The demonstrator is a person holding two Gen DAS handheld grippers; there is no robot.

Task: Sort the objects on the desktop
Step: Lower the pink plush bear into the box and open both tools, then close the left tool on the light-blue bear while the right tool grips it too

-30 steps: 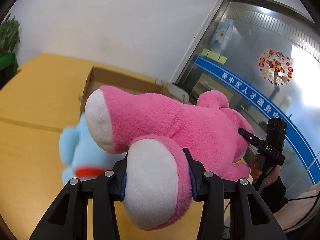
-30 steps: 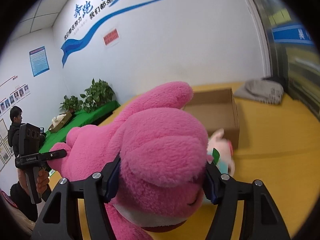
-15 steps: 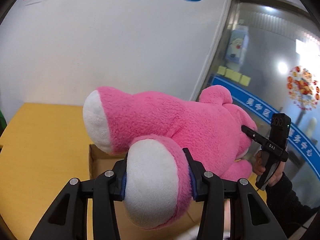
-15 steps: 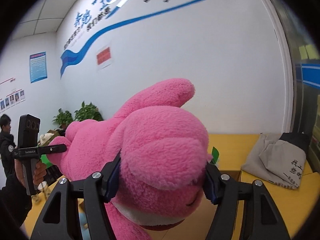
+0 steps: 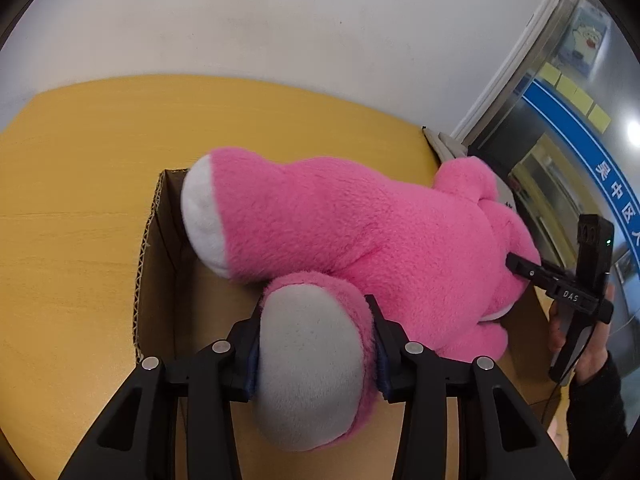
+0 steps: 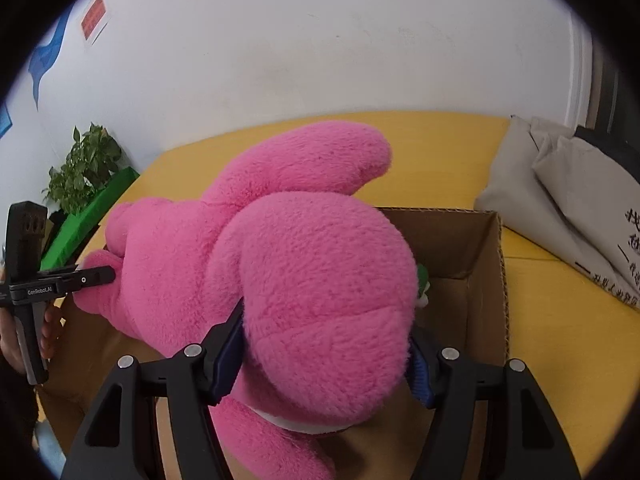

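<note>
A big pink plush toy (image 5: 360,232) hangs between both grippers, just above an open cardboard box (image 5: 160,264). My left gripper (image 5: 314,320) squeezes its white-soled foot, and the jaws are closing a little tighter on it. My right gripper (image 6: 326,320) is shut on the plush's round head (image 6: 320,280). In the right wrist view the box wall (image 6: 468,248) shows behind the head. A small green and white thing (image 6: 422,284) peeks out inside the box; most of the box floor is hidden by the plush.
The box rests on a yellow table (image 5: 80,200) close to a white wall. A grey cloth bag (image 6: 580,200) lies right of the box. A potted plant (image 6: 80,168) stands at the far left, and a glass door (image 5: 580,140) at the right.
Both grippers carried the plush sideways and down until it hangs over the box. The blue toy seen earlier has left the view. Both grips held.
</note>
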